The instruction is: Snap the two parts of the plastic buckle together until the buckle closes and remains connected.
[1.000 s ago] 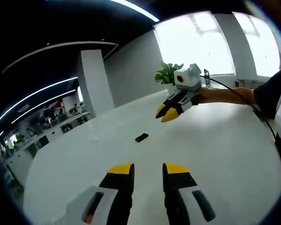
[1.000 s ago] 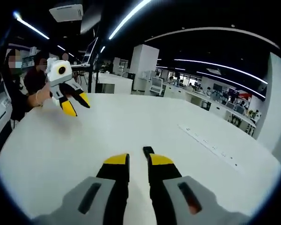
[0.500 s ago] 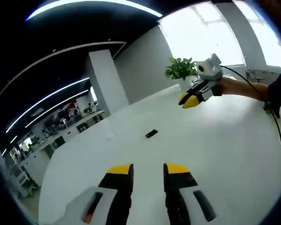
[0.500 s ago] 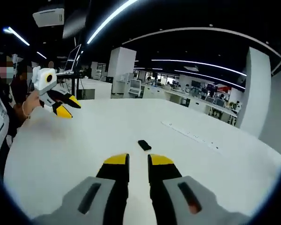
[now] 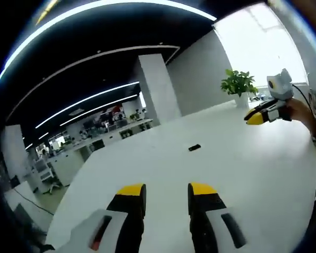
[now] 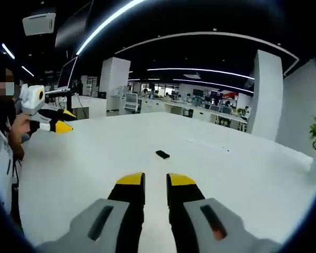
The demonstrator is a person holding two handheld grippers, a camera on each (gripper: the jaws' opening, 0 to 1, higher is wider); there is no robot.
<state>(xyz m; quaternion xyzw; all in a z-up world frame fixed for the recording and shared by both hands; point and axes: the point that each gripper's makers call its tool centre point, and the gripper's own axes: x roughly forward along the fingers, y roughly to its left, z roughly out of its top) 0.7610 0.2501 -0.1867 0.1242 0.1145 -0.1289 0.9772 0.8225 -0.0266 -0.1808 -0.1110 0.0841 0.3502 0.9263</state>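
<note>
Out on the broad white tabletop lies the small black plastic buckle, alone and well apart from both tools; whether its two parts are joined cannot be told at this size. In the left gripper view, the left tool rises from the bottom with its yellow-tipped jaws spread and nothing between them. That view also shows the right tool at far right, held in a hand above the tabletop, and a green potted plant by the far edge near a bright window. In the right gripper view, the buckle sits ahead of the right tool, whose jaws stand slightly parted and hold nothing. The left tool hangs at far left. Bare white surface surrounds the buckle on every side.
</note>
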